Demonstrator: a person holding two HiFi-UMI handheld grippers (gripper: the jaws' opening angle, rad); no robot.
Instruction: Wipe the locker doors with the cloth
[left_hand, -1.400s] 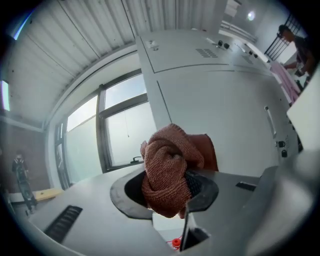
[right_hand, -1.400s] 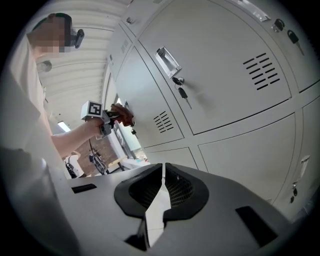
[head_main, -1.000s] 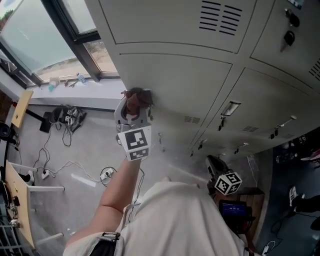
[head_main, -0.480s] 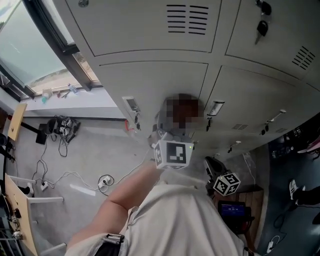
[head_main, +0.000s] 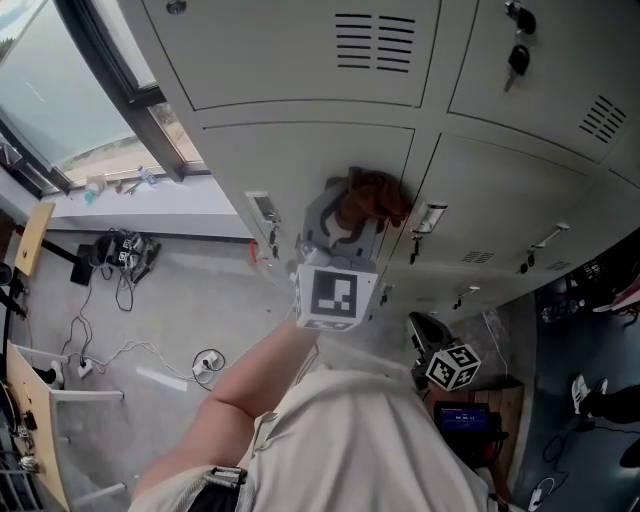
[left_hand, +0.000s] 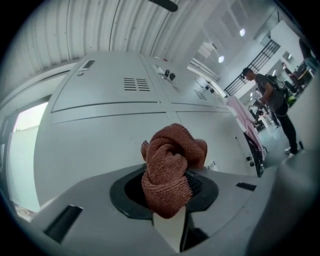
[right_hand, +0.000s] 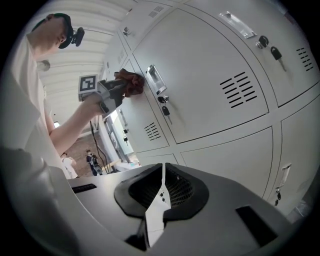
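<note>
Several grey locker doors (head_main: 300, 160), all closed. One left gripper (head_main: 345, 222), raised, jaws clamped on the cloth. One right gripper (right_hand: 162, 192), held low, jaws together, nothing between them. One rust-brown cloth (head_main: 372, 198), bunched, against a door face.

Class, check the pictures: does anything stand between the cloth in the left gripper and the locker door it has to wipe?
Nothing visible does. The left gripper is shut on the cloth, and the bunched cloth appears to lie directly against the locker door, near that door's right edge.
</note>
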